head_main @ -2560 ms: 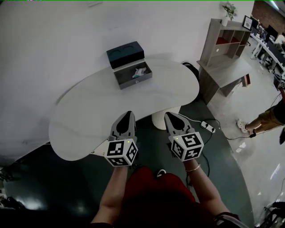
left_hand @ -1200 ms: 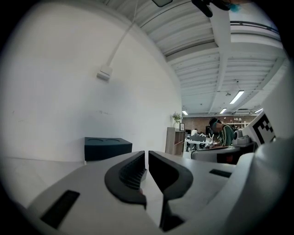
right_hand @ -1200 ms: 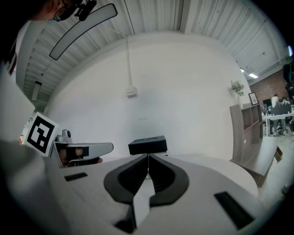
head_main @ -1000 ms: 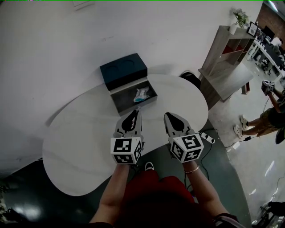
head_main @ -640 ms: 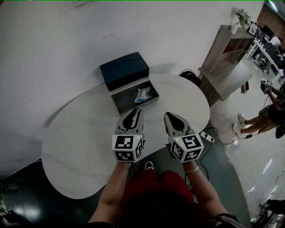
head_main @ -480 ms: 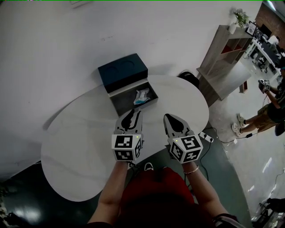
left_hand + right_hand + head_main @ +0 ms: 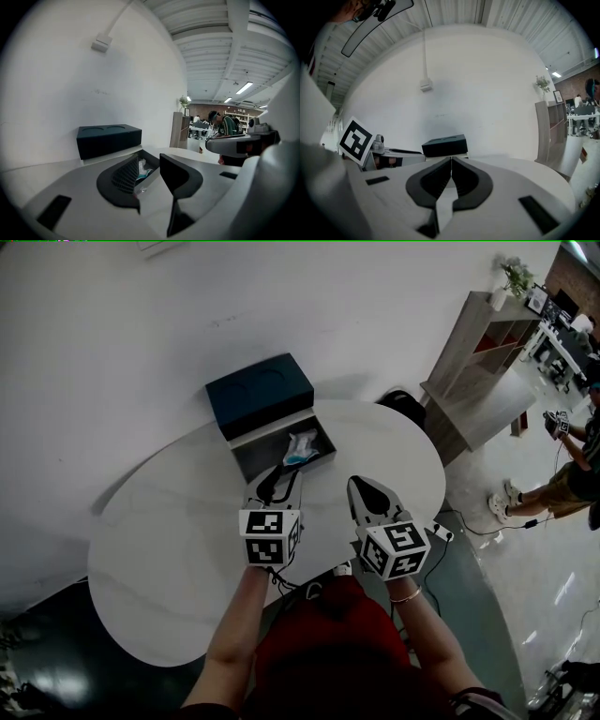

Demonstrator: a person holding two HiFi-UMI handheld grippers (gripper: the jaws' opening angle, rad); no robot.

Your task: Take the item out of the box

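Note:
On the white table stands the open box (image 7: 246,450), grey inside, with its dark lid (image 7: 261,395) raised behind it. A white and teal packet, the item (image 7: 302,448), lies inside. My left gripper (image 7: 274,480) hovers at the box's near wall, and its jaws are opening with nothing between them. In the left gripper view the item (image 7: 142,169) shows through the gap of the left gripper (image 7: 149,162), with the lid (image 7: 108,138) behind. My right gripper (image 7: 367,489) is shut and empty, to the right of the box. The right gripper (image 7: 451,160) points toward the lid (image 7: 445,144).
The rounded white table (image 7: 169,549) stands against a white wall. A grey shelf unit (image 7: 478,362) is at the right, a power strip (image 7: 439,532) lies on the floor, and a person (image 7: 562,479) stands at the right edge.
My left gripper has moved forward to the box's near wall and its jaws have parted. The right gripper has stayed almost where it was.

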